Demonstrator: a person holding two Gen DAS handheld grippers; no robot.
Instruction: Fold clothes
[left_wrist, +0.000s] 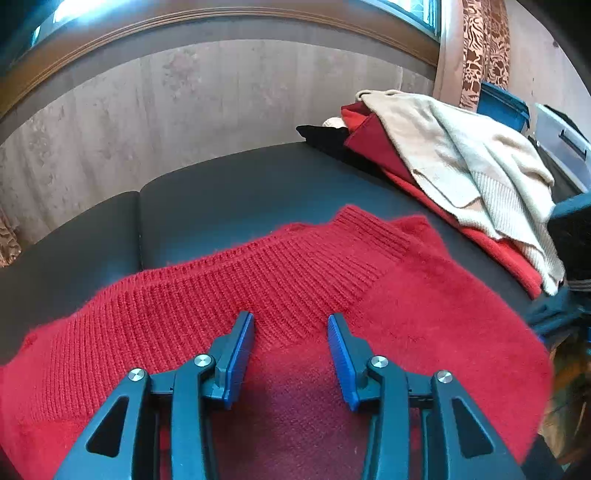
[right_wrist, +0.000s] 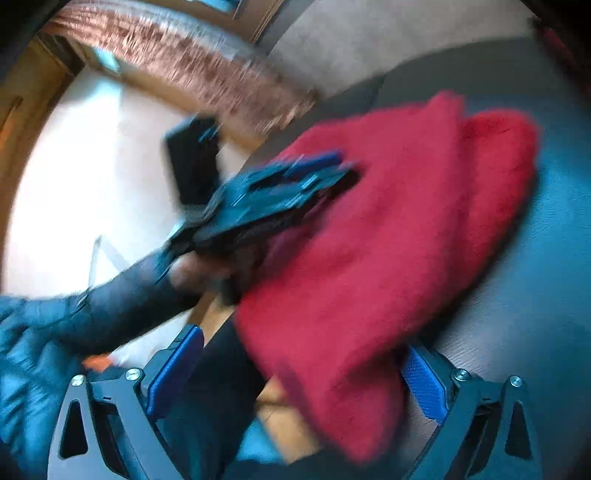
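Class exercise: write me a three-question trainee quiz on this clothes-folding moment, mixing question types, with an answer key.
1. True or false: the left gripper is clamped shut on the red sweater.
2. Multiple choice: what lies on top of the clothes pile at the far right of the table? A) beige sweater B) blue jeans C) green towel
3. Fill in: the sweater's ribbed band lies just ahead of the ____ gripper.

Key: 1 false, its jaws stand open; 2 A, the beige sweater; 3 left.
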